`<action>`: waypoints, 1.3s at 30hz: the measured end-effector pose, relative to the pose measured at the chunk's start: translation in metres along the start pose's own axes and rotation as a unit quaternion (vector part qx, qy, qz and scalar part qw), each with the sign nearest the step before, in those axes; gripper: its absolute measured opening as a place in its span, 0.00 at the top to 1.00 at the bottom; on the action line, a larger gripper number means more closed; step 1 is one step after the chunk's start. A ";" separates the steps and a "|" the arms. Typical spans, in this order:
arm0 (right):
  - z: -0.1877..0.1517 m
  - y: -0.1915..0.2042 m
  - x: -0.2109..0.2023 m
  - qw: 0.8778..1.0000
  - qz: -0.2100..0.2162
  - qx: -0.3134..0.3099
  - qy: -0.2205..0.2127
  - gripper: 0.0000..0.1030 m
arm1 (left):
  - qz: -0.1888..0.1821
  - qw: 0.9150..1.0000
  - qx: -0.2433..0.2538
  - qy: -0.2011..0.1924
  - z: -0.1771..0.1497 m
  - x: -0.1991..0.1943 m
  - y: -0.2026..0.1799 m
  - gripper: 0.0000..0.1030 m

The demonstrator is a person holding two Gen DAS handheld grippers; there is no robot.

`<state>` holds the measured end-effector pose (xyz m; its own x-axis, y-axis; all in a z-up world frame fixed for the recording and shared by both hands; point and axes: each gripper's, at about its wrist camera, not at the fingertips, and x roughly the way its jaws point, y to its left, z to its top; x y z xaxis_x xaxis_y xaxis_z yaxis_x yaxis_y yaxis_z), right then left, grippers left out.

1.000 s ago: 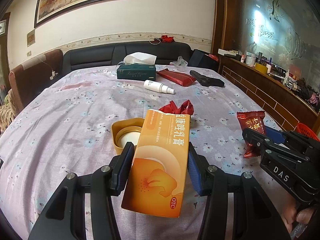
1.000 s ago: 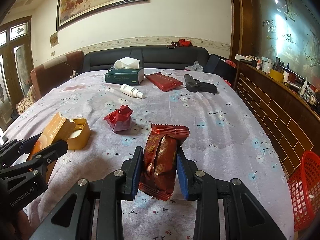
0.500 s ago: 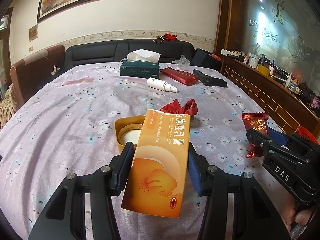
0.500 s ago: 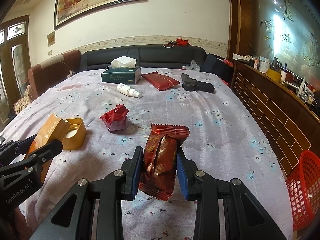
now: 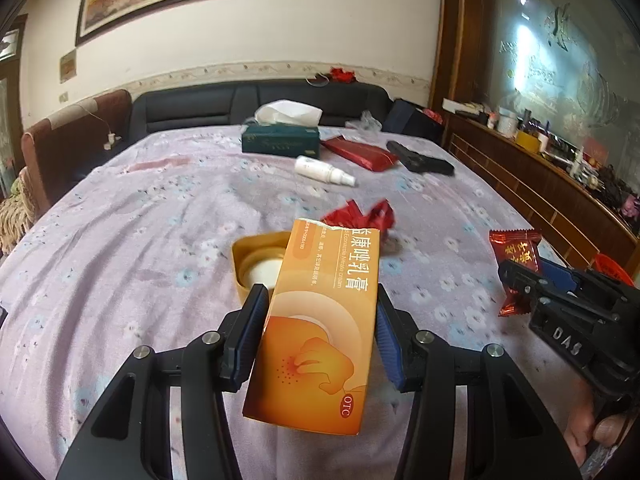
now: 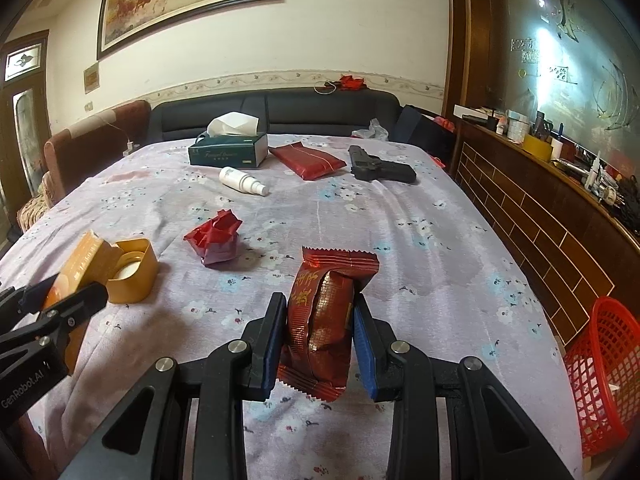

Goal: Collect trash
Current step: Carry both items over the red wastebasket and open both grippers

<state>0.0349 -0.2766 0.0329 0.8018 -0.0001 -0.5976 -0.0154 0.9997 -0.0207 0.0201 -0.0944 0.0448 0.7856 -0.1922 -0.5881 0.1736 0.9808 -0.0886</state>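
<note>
My left gripper [image 5: 318,332] is shut on an orange cream box [image 5: 320,328], held above the flowered tablecloth [image 5: 120,248]. My right gripper [image 6: 316,332] is shut on a dark red snack wrapper [image 6: 324,312]; that wrapper [image 5: 516,256] also shows at the right of the left wrist view. A crumpled red wrapper [image 6: 216,236] lies on the cloth ahead, beside a yellow square lid [image 6: 134,268]. In the right wrist view the left gripper [image 6: 48,312] with the orange box [image 6: 80,264] sits at the lower left.
A red mesh basket [image 6: 604,372] stands off the table's right edge. Farther back lie a white spray bottle [image 6: 240,180], a green tissue box [image 6: 228,152], a red packet [image 6: 308,160] and a black toy pistol [image 6: 380,170]. A dark sofa [image 6: 280,116] lines the far side.
Both views shifted slightly, as the scene sits a little lower in frame. Both grips are unchanged.
</note>
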 end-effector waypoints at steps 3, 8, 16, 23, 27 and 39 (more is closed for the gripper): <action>-0.001 -0.012 -0.016 0.999 0.036 0.026 0.011 0.67 | -0.007 1.000 0.005 0.007 -0.004 -0.012 -0.006 0.52; -0.010 -0.033 -0.053 0.996 0.065 0.055 0.010 0.67 | -0.027 1.000 0.002 0.011 -0.009 -0.034 -0.017 0.52; -0.024 -0.060 -0.096 0.992 0.084 0.095 0.001 0.66 | -0.047 0.998 0.029 0.004 -0.010 -0.054 -0.054 0.52; -0.029 -0.074 -0.114 0.992 0.074 0.102 -0.008 0.66 | -0.061 0.996 0.059 -0.004 -0.010 -0.060 -0.086 0.52; -0.031 -0.087 -0.117 0.991 0.065 0.113 -0.009 0.66 | -0.073 0.995 0.074 0.000 -0.008 -0.059 -0.104 0.52; -0.040 -0.161 -0.141 0.985 0.017 0.167 -0.031 0.66 | -0.123 0.984 0.128 0.013 0.001 -0.048 -0.176 0.52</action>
<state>-0.1002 -0.4386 0.0885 0.8397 0.0249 -0.5424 0.1457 0.9520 0.2693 -0.0482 -0.2581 0.0893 0.6869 -0.4182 -0.5944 0.5028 0.8640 -0.0269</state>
